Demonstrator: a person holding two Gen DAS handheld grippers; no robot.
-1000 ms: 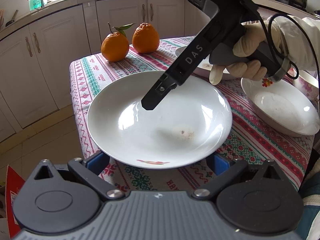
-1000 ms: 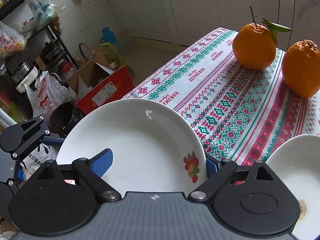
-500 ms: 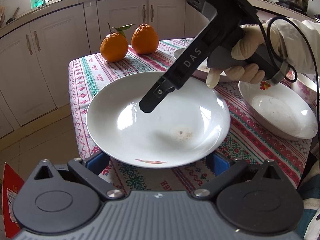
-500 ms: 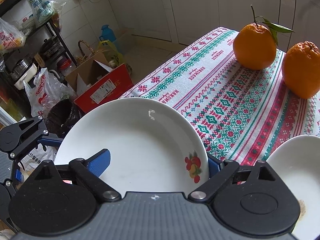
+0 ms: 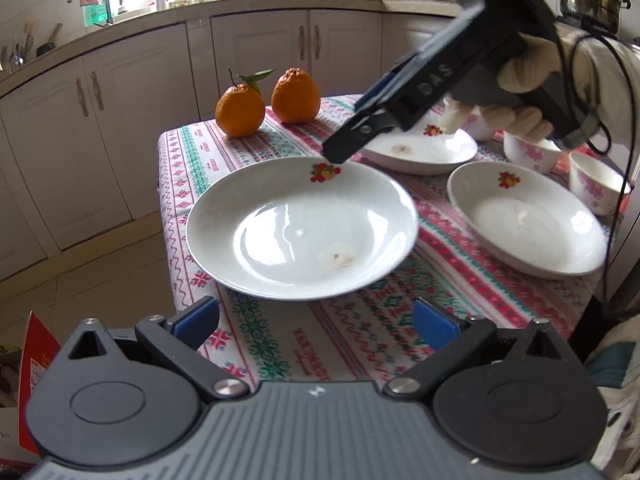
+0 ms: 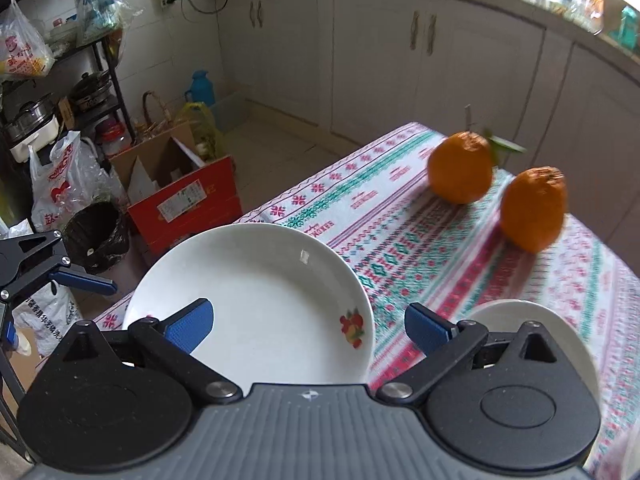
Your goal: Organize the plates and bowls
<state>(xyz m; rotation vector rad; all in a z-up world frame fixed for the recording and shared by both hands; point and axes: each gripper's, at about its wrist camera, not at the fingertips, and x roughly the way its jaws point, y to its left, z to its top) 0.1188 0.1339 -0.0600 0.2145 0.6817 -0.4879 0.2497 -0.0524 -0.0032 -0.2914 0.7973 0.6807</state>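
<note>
A white deep plate (image 5: 302, 228) with a fruit print sits on the patterned tablecloth near the table's front left corner; it also shows in the right wrist view (image 6: 256, 308). My left gripper (image 5: 316, 320) is open, just short of the plate's near rim. My right gripper (image 6: 308, 326) is open and empty above the plate's far rim; it shows from the side in the left wrist view (image 5: 340, 152). Two more white plates (image 5: 524, 220) (image 5: 420, 150) lie to the right. Two pink-flowered bowls (image 5: 532, 152) (image 5: 598, 180) stand at the far right.
Two oranges (image 5: 240, 110) (image 5: 295, 96) sit at the table's far left corner. The tablecloth (image 5: 352, 340) hangs over the left edge. White cabinets (image 5: 120, 120) stand behind. A red box (image 6: 188, 204), a bin (image 6: 96, 236) and bags crowd the floor.
My left gripper has pulled back from the plate's near rim. My right gripper has lifted and drawn back from over the plate's middle to its far rim.
</note>
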